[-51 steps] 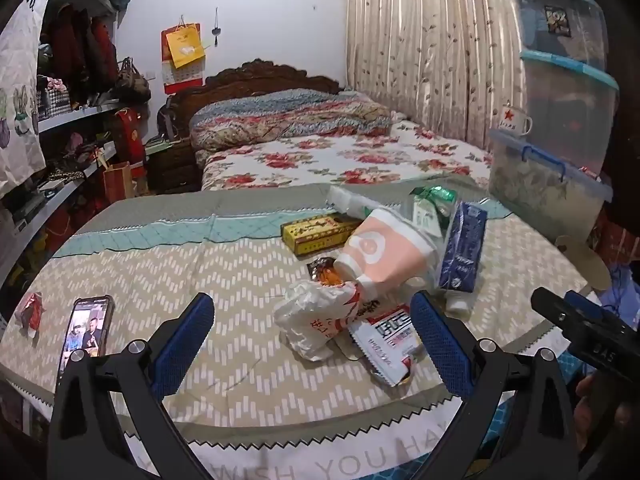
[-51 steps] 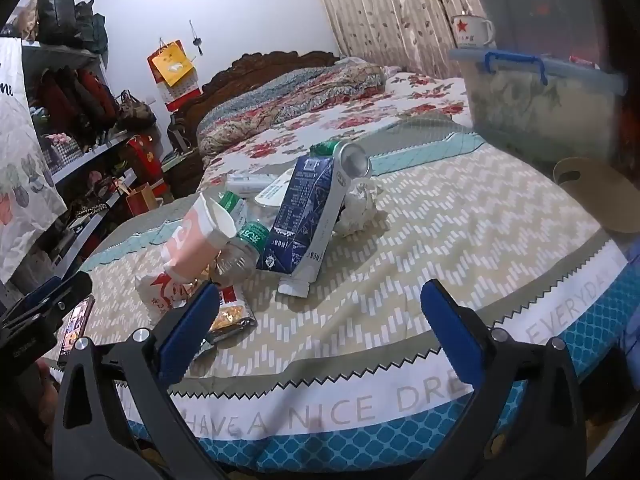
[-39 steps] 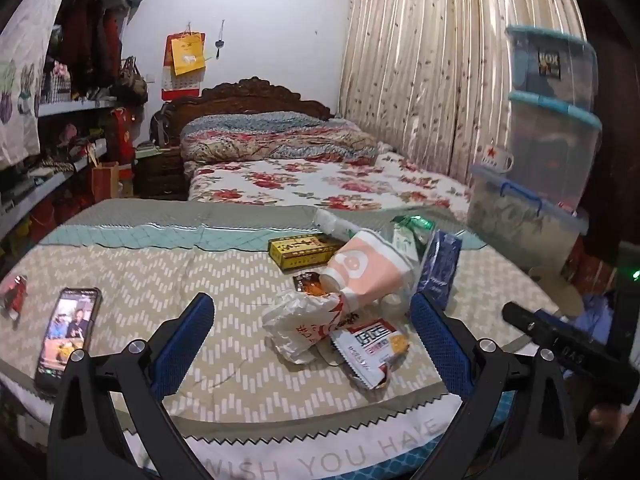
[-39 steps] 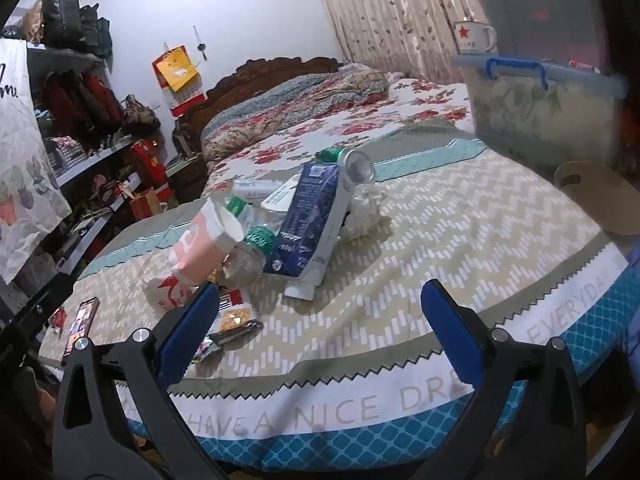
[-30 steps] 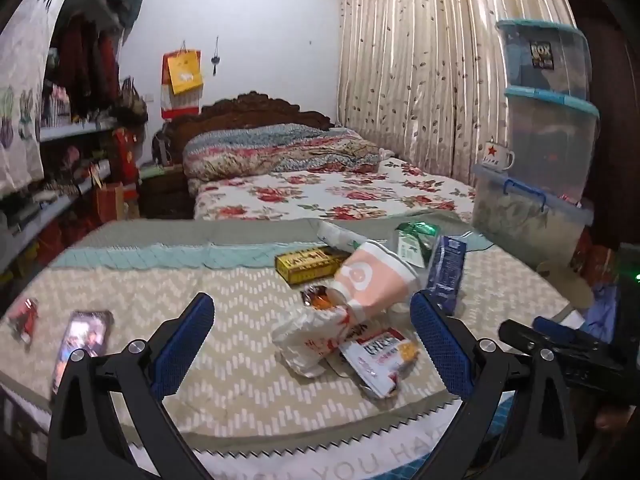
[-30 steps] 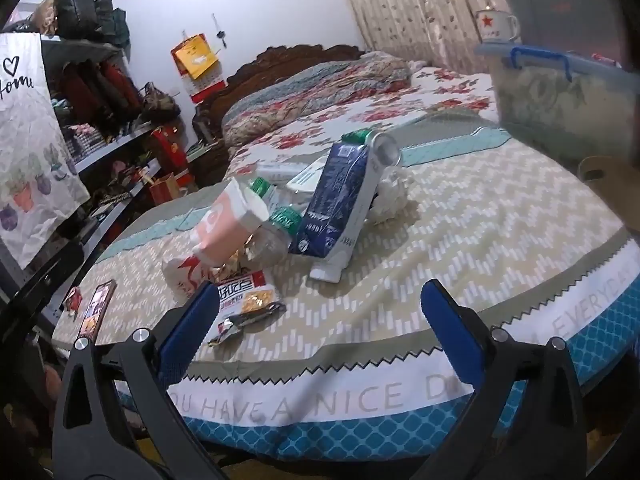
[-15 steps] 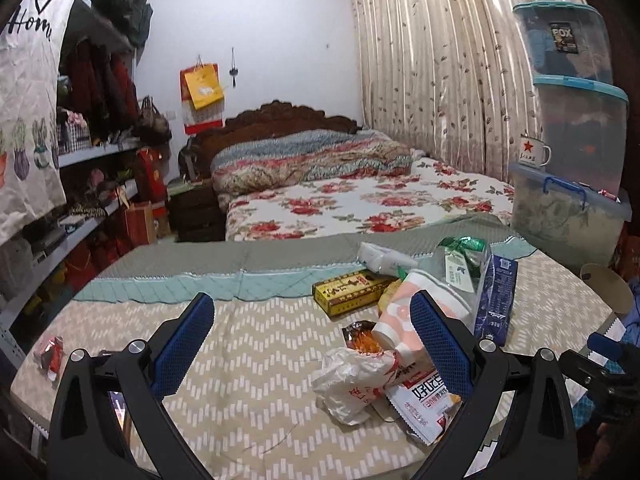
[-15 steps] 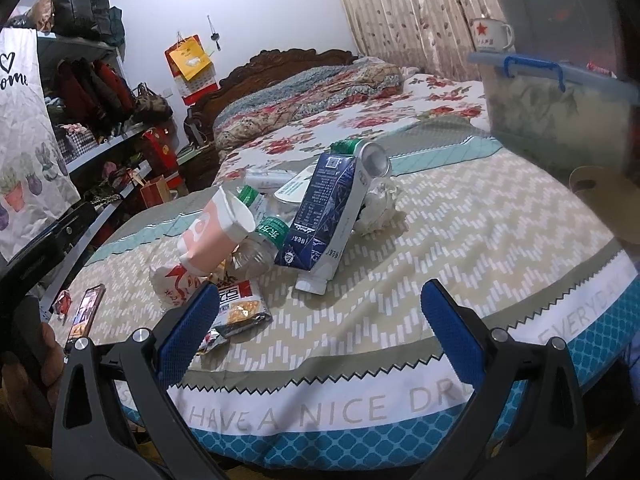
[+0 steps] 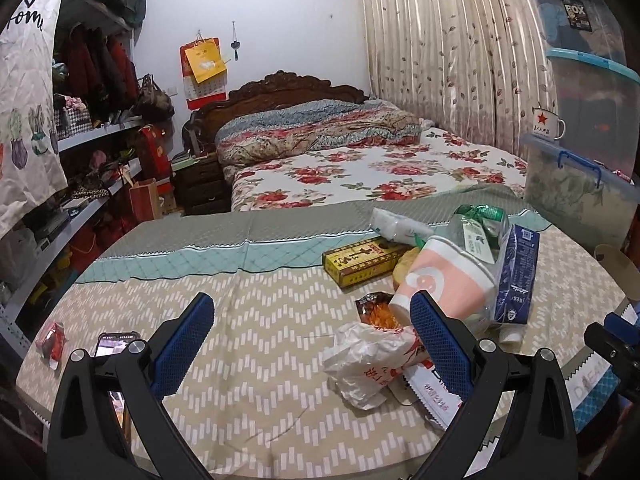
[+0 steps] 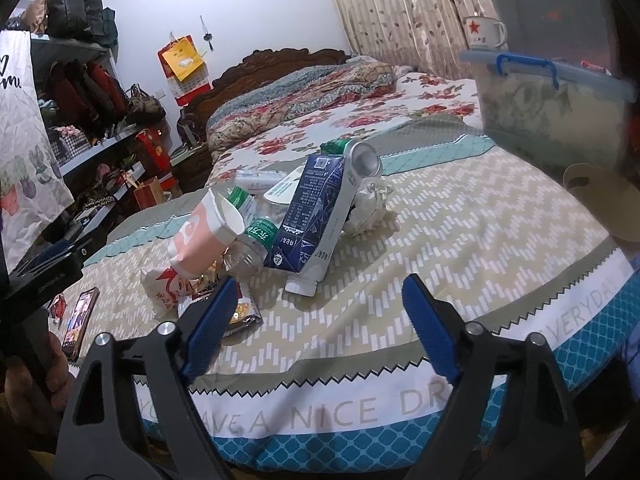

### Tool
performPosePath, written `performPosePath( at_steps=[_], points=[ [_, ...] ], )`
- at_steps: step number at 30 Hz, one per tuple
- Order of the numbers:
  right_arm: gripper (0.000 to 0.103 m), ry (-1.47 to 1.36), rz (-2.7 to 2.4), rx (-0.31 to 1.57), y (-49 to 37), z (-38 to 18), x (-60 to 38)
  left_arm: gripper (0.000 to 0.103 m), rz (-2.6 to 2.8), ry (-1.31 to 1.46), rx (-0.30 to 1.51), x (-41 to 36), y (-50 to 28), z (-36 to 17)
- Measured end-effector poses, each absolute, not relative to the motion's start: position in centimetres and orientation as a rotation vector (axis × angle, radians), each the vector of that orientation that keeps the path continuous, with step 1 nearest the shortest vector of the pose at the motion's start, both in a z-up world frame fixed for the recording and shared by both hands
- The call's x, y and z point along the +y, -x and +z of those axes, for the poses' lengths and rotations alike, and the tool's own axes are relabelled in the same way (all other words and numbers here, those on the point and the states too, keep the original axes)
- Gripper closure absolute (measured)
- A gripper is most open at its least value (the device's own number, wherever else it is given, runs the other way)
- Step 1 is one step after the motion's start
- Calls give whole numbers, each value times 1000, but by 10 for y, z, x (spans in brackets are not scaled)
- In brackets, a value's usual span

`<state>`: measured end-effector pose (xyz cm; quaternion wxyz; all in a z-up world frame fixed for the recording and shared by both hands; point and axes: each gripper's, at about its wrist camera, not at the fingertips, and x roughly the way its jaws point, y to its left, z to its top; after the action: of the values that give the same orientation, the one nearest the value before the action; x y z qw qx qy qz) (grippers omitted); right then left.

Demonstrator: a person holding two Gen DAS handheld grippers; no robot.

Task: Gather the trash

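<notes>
Left edge of the tabletop (image 9: pixel 256 344): a phone (image 9: pixel 105 342) and a small red packet (image 9: pixel 51 340) lie near it; from there to the trash the zigzag cloth is bare, wide room for my left side.

Trash pile: gathered on the right half of the tabletop, toward the far edge. A crumpled white bag (image 9: pixel 362 364) lies nearest me, a pink paper cup (image 9: pixel 436 280) tipped over behind it, a yellow box (image 9: pixel 362 260) to the left of the cup, a blue carton (image 9: pixel 516 276) leaning at the right.

Near edge: the printed white and blue border runs just under both my tools; a snack wrapper (image 10: pixel 244 312) lies closest to it.

Right edge: bare cloth right of the carton (image 10: pixel 316 216), up to a tan paddle-shaped board (image 10: pixel 600 196) at the rim.

Only the right view shows: a silver can (image 10: pixel 362 158) on top of the carton, a clear bottle with a green cap (image 10: pixel 256 240) under the cup (image 10: pixel 204 236), crumpled paper (image 10: pixel 368 208) behind.

Left gripper (image 9: pixel 312 340): tilted down over the near cloth, fingers spread wide, empty, the right finger in front of the bag.

Right gripper (image 10: pixel 316 312): tilted down at the near edge, short of the carton; its jaws have just been closing a little, fingers apart, nothing between them.

My left hand (image 10: pixel 32 376): seen at the right view's left margin, wrapped round its handle.
</notes>
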<state>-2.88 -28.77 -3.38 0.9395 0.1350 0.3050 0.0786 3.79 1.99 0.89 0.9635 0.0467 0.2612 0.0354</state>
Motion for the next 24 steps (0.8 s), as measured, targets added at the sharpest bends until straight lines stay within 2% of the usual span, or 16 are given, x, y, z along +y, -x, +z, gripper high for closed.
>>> performPosePath(
  at_steps=[24],
  points=[
    [22,-287,168,633,20,-33,-287,9,115,-69,591,40,-50,-7]
  ],
)
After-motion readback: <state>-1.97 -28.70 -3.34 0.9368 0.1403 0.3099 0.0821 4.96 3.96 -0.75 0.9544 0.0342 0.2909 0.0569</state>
